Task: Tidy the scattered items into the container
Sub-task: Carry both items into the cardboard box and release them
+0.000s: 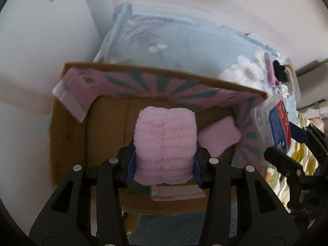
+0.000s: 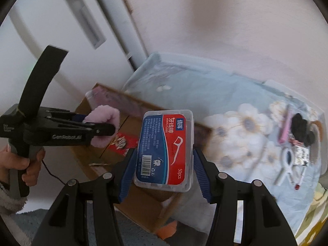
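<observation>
Centre of the left wrist view: my left gripper (image 1: 164, 167) clamps a fluffy pink cloth (image 1: 165, 143) over the open cardboard box (image 1: 67, 135), where another pink piece (image 1: 219, 136) already lies. My right gripper (image 2: 163, 169) pinches a hard, clear dental floss case (image 2: 165, 149) beside the box. More clutter, including a white clip (image 2: 288, 160), waits at right on the floral bedding (image 2: 235, 127).

Home bedroom: floral bedding (image 2: 235, 123), wardrobe door (image 2: 61, 30)
</observation>
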Tool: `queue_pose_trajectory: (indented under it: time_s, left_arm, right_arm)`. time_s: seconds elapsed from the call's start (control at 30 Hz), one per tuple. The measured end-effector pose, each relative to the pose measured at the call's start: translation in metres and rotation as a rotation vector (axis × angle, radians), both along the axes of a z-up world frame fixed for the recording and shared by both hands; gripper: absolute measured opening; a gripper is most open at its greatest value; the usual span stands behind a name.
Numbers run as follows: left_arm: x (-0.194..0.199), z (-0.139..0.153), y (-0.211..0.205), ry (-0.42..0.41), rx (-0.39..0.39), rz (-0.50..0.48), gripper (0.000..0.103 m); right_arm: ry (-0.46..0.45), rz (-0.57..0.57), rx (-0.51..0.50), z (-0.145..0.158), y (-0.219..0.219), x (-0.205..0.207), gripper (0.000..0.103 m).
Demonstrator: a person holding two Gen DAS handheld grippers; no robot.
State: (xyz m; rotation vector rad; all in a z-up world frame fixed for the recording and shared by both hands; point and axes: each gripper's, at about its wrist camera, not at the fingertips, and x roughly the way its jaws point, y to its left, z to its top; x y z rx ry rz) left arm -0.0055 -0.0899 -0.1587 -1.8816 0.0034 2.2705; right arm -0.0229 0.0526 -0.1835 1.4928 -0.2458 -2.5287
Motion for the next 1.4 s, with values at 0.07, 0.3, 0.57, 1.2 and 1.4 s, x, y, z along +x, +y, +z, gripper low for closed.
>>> queue_pose_trajectory:
  time_s: [0.07, 0.3, 0.57, 1.2, 1.4]
  left_arm:
    - [0.002, -0.004, -0.007, -0.004, 0.007, 0.013, 0.041]
    - [0.01, -0.014, -0.032, 0.005, 0.009, 0.046, 0.041]
    - [0.007, -0.024, -0.042, -0.047, 0.062, 0.053, 0.068]
    - [0.007, -0.005, -0.026, 0.044, -0.033, -0.007, 0.087]
    - [0.01, -0.004, -0.027, 0.055, -0.045, 0.016, 0.087]
  right_arm:
    - [-0.013, 0.023, 0.009, -0.005, -0.01, -0.003, 0.051]
    - [-0.049, 0.069, 0.035, -0.015, -0.035, -0.015, 0.051]
    - [-0.085, 0.118, 0.093, -0.025, -0.059, -0.029, 0.053]
    - [-0.063, 0.036, 0.164, -0.019, -0.043, -0.022, 0.065]
    - [-0.087, 0.057, 0.139, -0.025, -0.045, -0.026, 0.065]
